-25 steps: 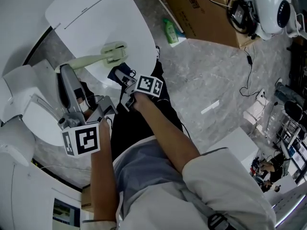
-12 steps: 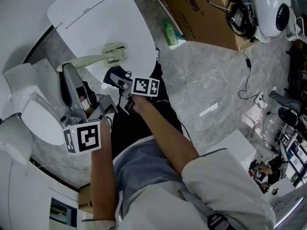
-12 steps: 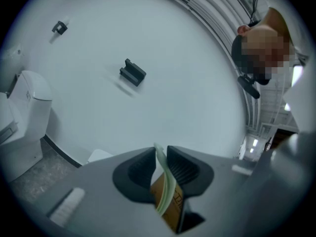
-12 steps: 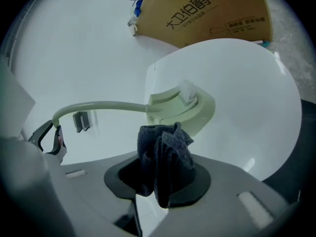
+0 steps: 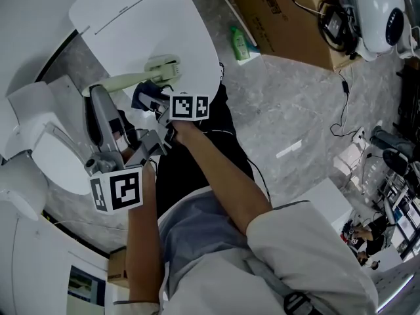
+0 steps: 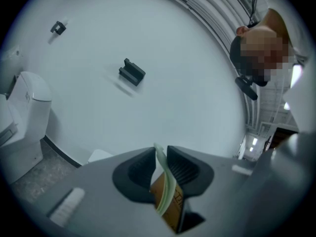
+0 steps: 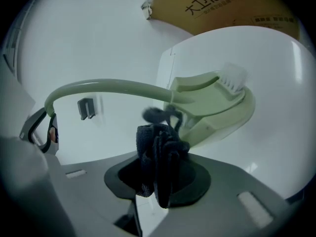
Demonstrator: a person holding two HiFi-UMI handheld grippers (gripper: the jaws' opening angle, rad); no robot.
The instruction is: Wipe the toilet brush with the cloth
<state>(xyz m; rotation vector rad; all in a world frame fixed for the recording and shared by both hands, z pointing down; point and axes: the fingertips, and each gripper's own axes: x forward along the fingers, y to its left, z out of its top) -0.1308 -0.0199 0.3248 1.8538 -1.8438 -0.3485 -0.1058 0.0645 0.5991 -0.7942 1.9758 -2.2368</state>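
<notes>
A pale green toilet brush (image 5: 163,67) lies across the closed white toilet lid (image 5: 151,25), its curved handle (image 5: 125,81) running left. My left gripper (image 5: 98,94) is shut on the handle's end, which shows as a thin green strip (image 6: 161,168) between the jaws. My right gripper (image 5: 149,100) is shut on a dark bunched cloth (image 5: 144,96), which sits against the handle just below the brush head. In the right gripper view the cloth (image 7: 159,154) touches the handle (image 7: 113,89) where it meets the green head (image 7: 217,102) with its white bristles (image 7: 232,77).
A green bottle (image 5: 243,42) and a cardboard box (image 5: 282,12) stand on the grey floor beyond the toilet. Cables (image 5: 341,77) trail at the right. A second white toilet (image 5: 39,156) is at the left. A dark wall bracket (image 6: 132,72) is mounted on the white wall.
My right gripper has slid the cloth left along the handle, away from the brush head and nearer my left gripper. The left gripper keeps its hold.
</notes>
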